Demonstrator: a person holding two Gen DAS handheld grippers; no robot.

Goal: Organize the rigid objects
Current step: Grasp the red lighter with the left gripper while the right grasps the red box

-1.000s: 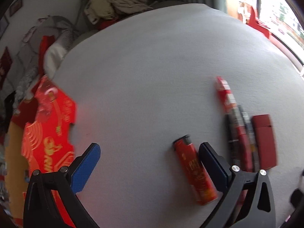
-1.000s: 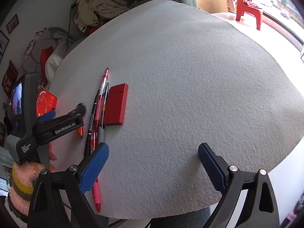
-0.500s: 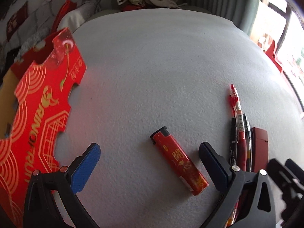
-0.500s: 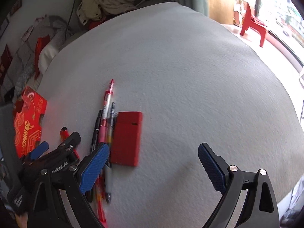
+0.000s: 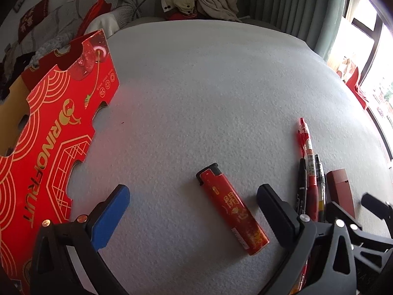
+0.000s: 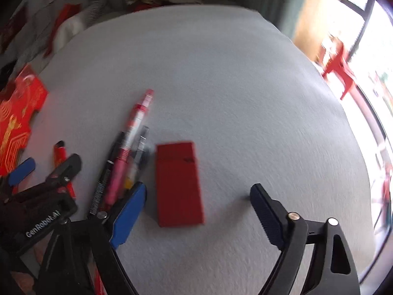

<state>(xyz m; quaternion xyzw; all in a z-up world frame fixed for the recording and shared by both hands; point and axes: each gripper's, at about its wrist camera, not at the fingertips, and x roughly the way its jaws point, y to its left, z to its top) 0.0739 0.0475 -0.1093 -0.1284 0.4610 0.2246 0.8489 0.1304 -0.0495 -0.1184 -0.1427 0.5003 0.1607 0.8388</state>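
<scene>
Two wrist fisheyes low over the grey table (image 5: 221, 86), facing the window, sharing pens (image 6: 127, 152) and lighter (image 5: 231, 206).

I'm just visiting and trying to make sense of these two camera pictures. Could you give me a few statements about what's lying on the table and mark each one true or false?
1. The red lighter lies flat between the open fingers of the left gripper. True.
2. The right gripper is clamped on the flat red case. False: it is open, and the case lies loose on the table.
3. Several pens lie side by side between lighter and case. True.
4. The red fruit box stands by the window. False: it is at the table's left edge.
</scene>
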